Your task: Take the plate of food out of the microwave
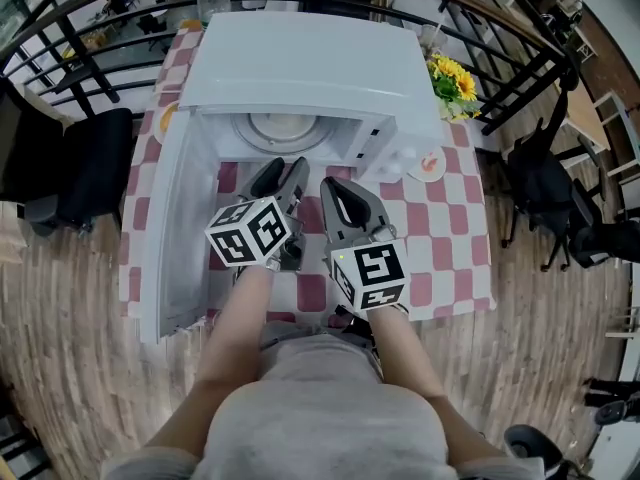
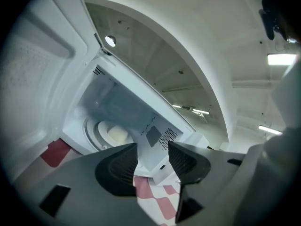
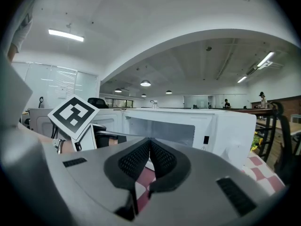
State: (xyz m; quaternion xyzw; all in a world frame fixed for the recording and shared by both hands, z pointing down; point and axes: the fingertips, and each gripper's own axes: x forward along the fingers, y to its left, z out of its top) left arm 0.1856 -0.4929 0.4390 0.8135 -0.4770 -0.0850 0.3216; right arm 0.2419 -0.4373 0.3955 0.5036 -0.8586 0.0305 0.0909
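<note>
One open microwave [image 1: 300, 63] on checked tablecloth [image 1: 450, 238] | wood-plank floor [image 1: 60, 298] | black railing [image 1: 515, 73]

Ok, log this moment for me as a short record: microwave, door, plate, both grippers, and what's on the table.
microwave: white, on the table, cavity facing the person
door: swung fully open, at the left in the head view
plate of food: inside the cavity, pale food on it, untouched
left gripper: jaws apart, nothing between them, aimed at the opening
right gripper: jaws together, empty, short of the microwave
tablecloth: red and white checks
flowers: yellow, beside the microwave
</note>
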